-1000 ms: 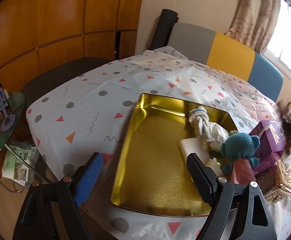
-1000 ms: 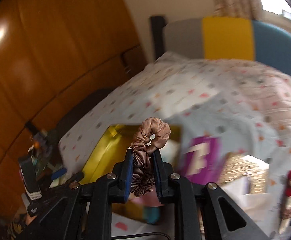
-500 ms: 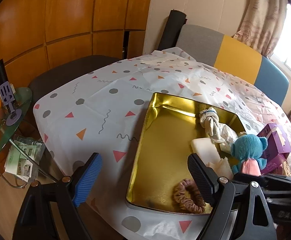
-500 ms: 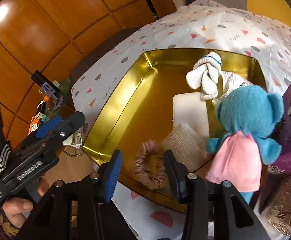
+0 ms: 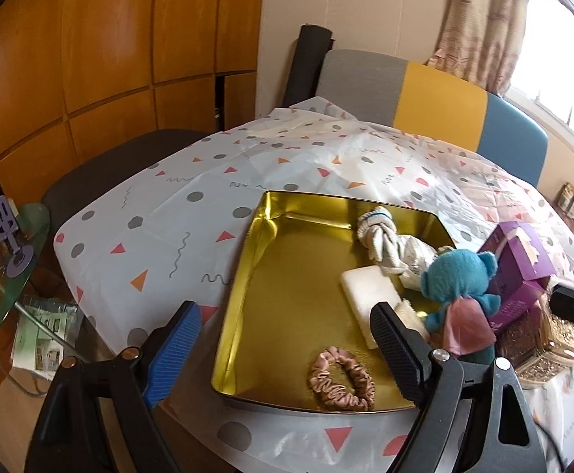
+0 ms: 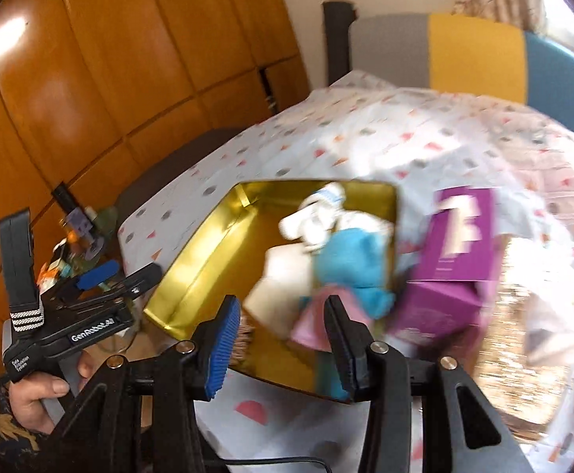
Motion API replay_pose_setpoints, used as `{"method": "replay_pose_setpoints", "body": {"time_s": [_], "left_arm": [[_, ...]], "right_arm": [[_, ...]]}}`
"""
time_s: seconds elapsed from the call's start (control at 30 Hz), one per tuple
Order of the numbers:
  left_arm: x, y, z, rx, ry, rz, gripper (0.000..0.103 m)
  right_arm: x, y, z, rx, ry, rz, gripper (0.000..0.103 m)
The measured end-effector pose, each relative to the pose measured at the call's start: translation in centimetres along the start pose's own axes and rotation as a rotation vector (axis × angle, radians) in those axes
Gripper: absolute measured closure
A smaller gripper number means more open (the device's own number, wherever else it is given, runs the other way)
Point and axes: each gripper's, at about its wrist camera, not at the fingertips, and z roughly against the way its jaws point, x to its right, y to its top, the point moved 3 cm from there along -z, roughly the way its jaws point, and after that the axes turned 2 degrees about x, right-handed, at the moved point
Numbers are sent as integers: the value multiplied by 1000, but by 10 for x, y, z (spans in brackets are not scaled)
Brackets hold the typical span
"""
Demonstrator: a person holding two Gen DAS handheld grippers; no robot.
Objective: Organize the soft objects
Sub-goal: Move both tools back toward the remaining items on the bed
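A gold tray (image 5: pixel 243 283) sits on the patterned tablecloth. A pink satin scrunchie (image 5: pixel 342 380) lies loose in its near corner. Farther in are a knotted white sock (image 5: pixel 381 236), a white foam block (image 5: pixel 369 295) and a blue teddy (image 5: pixel 460 276) leaning at the right wall. My left gripper (image 5: pixel 287 311) hovers open over the tray's near edge, holding nothing. In the blurred right wrist view my right gripper (image 6: pixel 283 303) stands open and empty above the tray (image 6: pixel 196 272). The scrunchie (image 6: pixel 243 339) peeks out behind its left finger, and the teddy (image 6: pixel 350 264) lies just ahead.
A purple box (image 5: pixel 523 260) and a glittery gold box (image 5: pixel 543 339) stand right of the tray. A glass side table (image 5: pixel 6 260) with small items is at the left. A grey, yellow and blue chair back (image 5: pixel 425 90) stands beyond the table. A hand (image 6: pixel 38 394) holds the left gripper (image 6: pixel 129 272).
My right gripper came down over the tray, let go of the scrunchie and drew back. The scrunchie now lies in the tray's near corner. The left gripper stayed open.
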Motion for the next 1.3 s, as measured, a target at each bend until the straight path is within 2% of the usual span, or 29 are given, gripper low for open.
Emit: {"method": "replay_pose_setpoints", "body": {"time_s": [0.33,0.67,0.8,0.9,1.03,1.07,1.17,1.23,1.3], "left_arm": [[20,-2,4,-5,-24,-50,14],[35,-5,3,-14,-33,-92,14],[43,-6,3,-21,-51,-107,14],[52,-6,7,-7,-72,-129,14],[64,-1,13,7,-117,-141,14],[67,1,15,14,-129,-141,14],[84,5,19,10,-187,-140,14],[99,7,23,7,-223,-159,14],[117,8,27,10,-257,-191,14]], "right_arm": [[88,-12,73,124,-183,-141,59],[208,-49,139,198,-438,-399,59],[261,-71,170,240,-565,-499,59],[308,-95,188,260,-702,-607,59],[361,-148,206,299,-845,-829,59],[373,-164,209,263,-876,-910,59],[390,-185,227,323,-840,-1050,59],[394,-191,230,312,-842,-1075,59],[397,-194,227,316,-780,-1118,59]]}}
